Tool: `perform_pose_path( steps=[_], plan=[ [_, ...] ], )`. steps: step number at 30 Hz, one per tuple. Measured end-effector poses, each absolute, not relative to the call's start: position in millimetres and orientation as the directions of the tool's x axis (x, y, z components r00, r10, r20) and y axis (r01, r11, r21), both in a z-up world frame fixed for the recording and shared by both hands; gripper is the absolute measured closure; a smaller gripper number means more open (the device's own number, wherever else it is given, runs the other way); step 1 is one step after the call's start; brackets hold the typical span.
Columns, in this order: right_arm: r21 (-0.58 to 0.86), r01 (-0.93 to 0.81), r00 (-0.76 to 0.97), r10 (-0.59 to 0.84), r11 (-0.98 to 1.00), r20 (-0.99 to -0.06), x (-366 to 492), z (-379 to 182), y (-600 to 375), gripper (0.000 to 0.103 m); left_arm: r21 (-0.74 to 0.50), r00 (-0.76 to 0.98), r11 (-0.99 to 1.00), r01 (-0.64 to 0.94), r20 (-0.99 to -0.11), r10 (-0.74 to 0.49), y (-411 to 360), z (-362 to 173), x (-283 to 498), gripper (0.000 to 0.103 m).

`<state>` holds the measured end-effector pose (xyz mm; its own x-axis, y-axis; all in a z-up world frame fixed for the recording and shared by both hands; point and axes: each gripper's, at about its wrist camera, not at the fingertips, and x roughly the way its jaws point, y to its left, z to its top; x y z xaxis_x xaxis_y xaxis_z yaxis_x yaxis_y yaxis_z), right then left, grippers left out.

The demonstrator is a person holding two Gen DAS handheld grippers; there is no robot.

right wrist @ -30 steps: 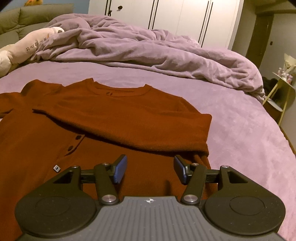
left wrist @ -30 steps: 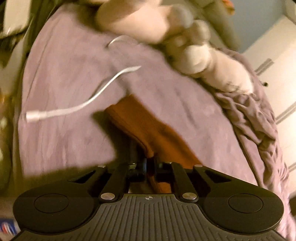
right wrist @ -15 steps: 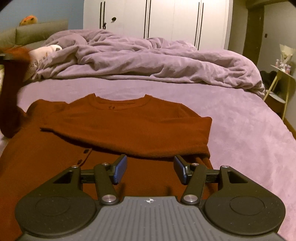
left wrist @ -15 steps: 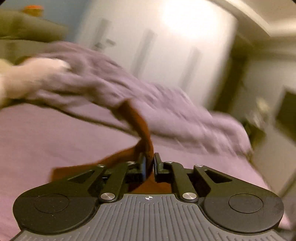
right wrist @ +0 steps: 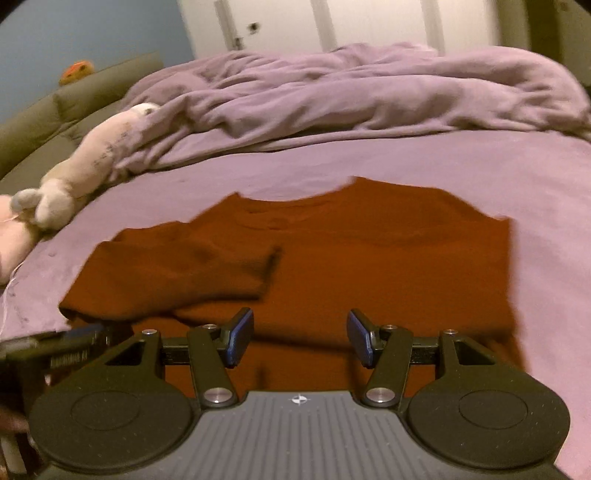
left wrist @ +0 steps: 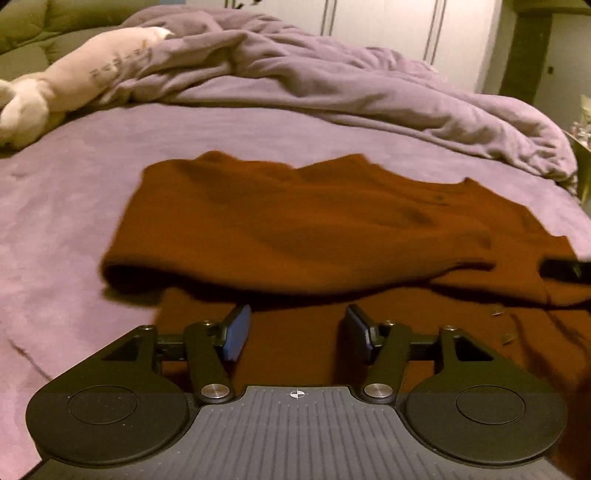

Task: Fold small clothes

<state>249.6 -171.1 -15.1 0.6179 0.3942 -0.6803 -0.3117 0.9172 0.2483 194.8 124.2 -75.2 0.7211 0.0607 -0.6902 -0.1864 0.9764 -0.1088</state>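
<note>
Sweater lies released; left claw has just been opening, empty; right claw apart, empty.

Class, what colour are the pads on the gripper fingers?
Blue pads on black fingers, clearest in the right wrist view.

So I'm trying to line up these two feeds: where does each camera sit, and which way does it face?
Left wrist: on the left gripper, looking down over its open fingers at the rust-brown knit top; the other gripper's tip shows at the right edge.
Right wrist: on the right gripper, jaws open, facing the same top; the left gripper's tip shows lower left.
Shared: the top, purple bedsheet, rumpled purple duvet, cream plush toy, white wardrobe doors.
</note>
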Motion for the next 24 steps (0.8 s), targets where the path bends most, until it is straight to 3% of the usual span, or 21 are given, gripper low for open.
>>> perform_pose_path(
  steps=[7,8,13,15,18,21,24],
  plan=[
    [0.389,-0.281,0.514,0.479,0.878,-0.712,308.1,-49.3,-132.1,0.052,-0.136,0.732,0.97,-0.199,-0.679,0.055,135.2,-74.1,193.2,0.039],
    [0.399,-0.275,0.524,0.484,0.875,-0.701,309.8,-50.1,-130.7,0.065,-0.131,0.734,0.972,-0.197,-0.677,0.057,134.2,-74.9,192.2,0.038],
    [0.419,-0.276,0.516,0.501,0.865,-0.695,319.2,-47.2,-120.5,0.096,-0.129,0.729,0.972,-0.198,-0.682,0.059,133.4,-73.8,192.0,0.036],
    [0.326,-0.291,0.558,0.437,0.899,-0.705,315.6,-38.9,-115.9,0.098,-0.115,0.718,0.97,-0.216,-0.692,0.078,135.0,-70.2,195.0,0.036],
    [0.189,-0.299,0.695,0.349,0.935,-0.628,300.0,-12.1,-127.8,0.099,-0.073,0.704,0.963,-0.259,-0.697,0.137,141.3,-65.0,201.9,0.036],
    [0.114,-0.204,0.779,0.232,0.972,-0.582,290.8,1.8,-165.4,0.099,-0.102,0.691,0.953,-0.285,-0.711,0.13,148.7,-65.1,209.0,0.035],
    [0.044,-0.096,0.785,0.102,0.994,-0.612,292.5,-6.9,-204.2,0.099,-0.097,0.681,0.952,-0.29,-0.72,0.134,144.1,-65.7,213.8,0.034]
  ],
)
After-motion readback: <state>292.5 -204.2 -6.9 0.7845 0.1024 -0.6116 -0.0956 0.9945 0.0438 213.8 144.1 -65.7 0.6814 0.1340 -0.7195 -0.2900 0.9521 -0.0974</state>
